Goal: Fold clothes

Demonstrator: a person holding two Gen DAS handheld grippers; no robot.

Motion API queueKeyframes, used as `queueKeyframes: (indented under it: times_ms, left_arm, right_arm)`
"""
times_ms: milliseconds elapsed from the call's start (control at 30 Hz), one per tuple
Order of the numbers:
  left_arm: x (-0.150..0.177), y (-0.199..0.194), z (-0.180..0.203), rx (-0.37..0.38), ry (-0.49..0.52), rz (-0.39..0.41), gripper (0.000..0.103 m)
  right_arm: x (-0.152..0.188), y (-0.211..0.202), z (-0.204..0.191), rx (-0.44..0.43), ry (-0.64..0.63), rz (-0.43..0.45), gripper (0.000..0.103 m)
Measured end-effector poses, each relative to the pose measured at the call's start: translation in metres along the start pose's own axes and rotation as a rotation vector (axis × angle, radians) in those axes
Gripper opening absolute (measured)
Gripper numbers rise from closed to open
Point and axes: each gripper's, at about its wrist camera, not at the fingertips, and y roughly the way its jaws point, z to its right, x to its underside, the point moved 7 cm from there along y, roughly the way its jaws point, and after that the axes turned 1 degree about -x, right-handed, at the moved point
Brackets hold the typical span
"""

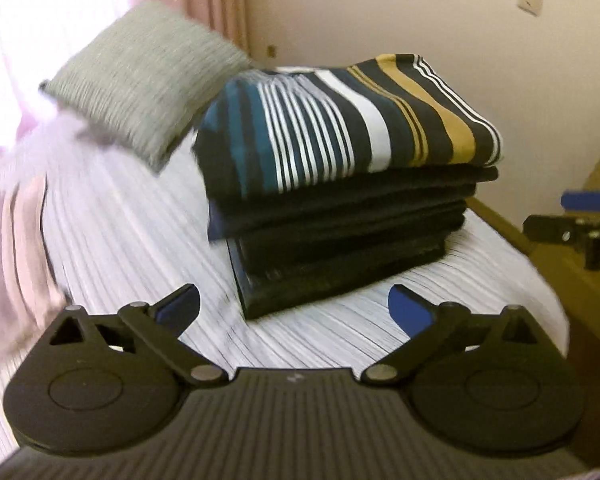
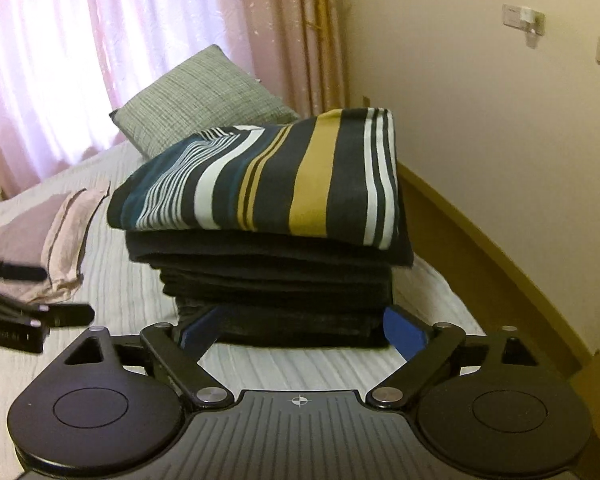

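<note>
Neatly stacked, a pile of folded clothes (image 2: 276,280) sits on a bed (image 2: 300,364) covered in a pale ribbed spread, near the bed's right-hand edge beside a cream wall (image 2: 480,100). On top of the pile lies a folded striped garment (image 2: 260,184) in navy, teal, white and mustard bands; beneath it are several dark folded pieces, their colours hard to tell apart.

The right tool (image 2: 300,330) is held low over the spread just in front of the pile, its jaws spread wide and holding nothing. Its blue-padded fingertips (image 2: 404,334) reach to either side of the pile's bottom layers; whether they touch the cloth cannot be told from this view.

The left tool (image 1: 296,308), seen in a motion-blurred view from its own camera, is likewise spread apart and empty, hanging over the spread a little short of the pile's near corner. In the right wrist view, its black arms show at the left edge, well apart from the pile.

Behind the pile, a grey woven cushion (image 2: 200,96) leans at the head of the bed before pink curtains (image 2: 100,40) lit from outside. A pale pink pillow (image 2: 72,232) lies flat on the spread to the left of the pile. Two switch plates (image 2: 524,18) are fixed high on the wall.
</note>
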Motion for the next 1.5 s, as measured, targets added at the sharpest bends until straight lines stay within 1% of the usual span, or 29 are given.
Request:
queueKeyframes:
  times_ms: [133,200,233,267,300,433,533,633,733,800,967,1067,1167,1300,1500]
  left_arm:
    - [0.024,-0.023,-0.004,-0.031,-0.064,-0.014,0.101]
    - [0.034,-0.037,-0.009,-0.036,-0.103,-0.013,0.101]
    - [0.039,-0.044,-0.011,-0.031,-0.112,-0.006,0.101]
    - [0.044,-0.052,-0.014,-0.033,-0.116,0.002,0.101]
    - [0.048,-0.059,-0.016,-0.039,-0.113,0.009,0.101]
    - [0.064,-0.084,-0.024,-0.052,-0.115,0.020,0.101]
    - [0.074,-0.098,-0.023,-0.068,-0.097,0.028,0.101]
    - [0.081,-0.106,-0.019,-0.045,-0.107,0.010,0.101]
    - [0.085,-0.111,-0.015,-0.030,-0.113,0.004,0.101]
    - [0.085,-0.111,-0.012,-0.033,-0.114,0.005,0.101]
    - [0.079,-0.109,-0.003,-0.054,-0.132,0.031,0.101]
    - [0.076,-0.107,0.008,-0.067,-0.133,0.039,0.101]
    - [0.074,-0.103,0.019,-0.075,-0.132,0.044,0.101]
    - [0.079,-0.098,0.035,-0.085,-0.115,0.028,0.101]
    - [0.083,-0.094,0.049,-0.097,-0.101,0.016,0.101]
  right_arm:
    - [0.018,-0.016,-0.011,0.048,0.046,-0.017,0.092]
    - [0.025,-0.027,-0.017,0.073,0.075,-0.018,0.092]
    - [0.029,-0.032,-0.019,0.086,0.091,-0.017,0.094]
    - [0.034,-0.039,-0.022,0.094,0.105,-0.015,0.097]
    - [0.039,-0.045,-0.025,0.102,0.119,-0.013,0.103]
    - [0.057,-0.069,-0.044,0.110,0.132,0.000,0.103]
    - [0.068,-0.084,-0.055,0.113,0.143,0.003,0.103]
    - [0.075,-0.093,-0.060,0.112,0.151,0.001,0.103]
    - [0.077,-0.098,-0.063,0.105,0.145,-0.003,0.103]
    - [0.074,-0.098,-0.064,0.098,0.130,0.000,0.103]
    - [0.066,-0.096,-0.060,0.072,0.085,0.010,0.103]
    - [0.065,-0.094,-0.055,0.051,0.060,0.000,0.103]
    - [0.068,-0.092,-0.049,0.036,0.044,-0.004,0.103]
    - [0.076,-0.087,-0.037,0.028,0.054,-0.030,0.103]
    - [0.082,-0.086,-0.026,0.023,0.046,-0.040,0.103]
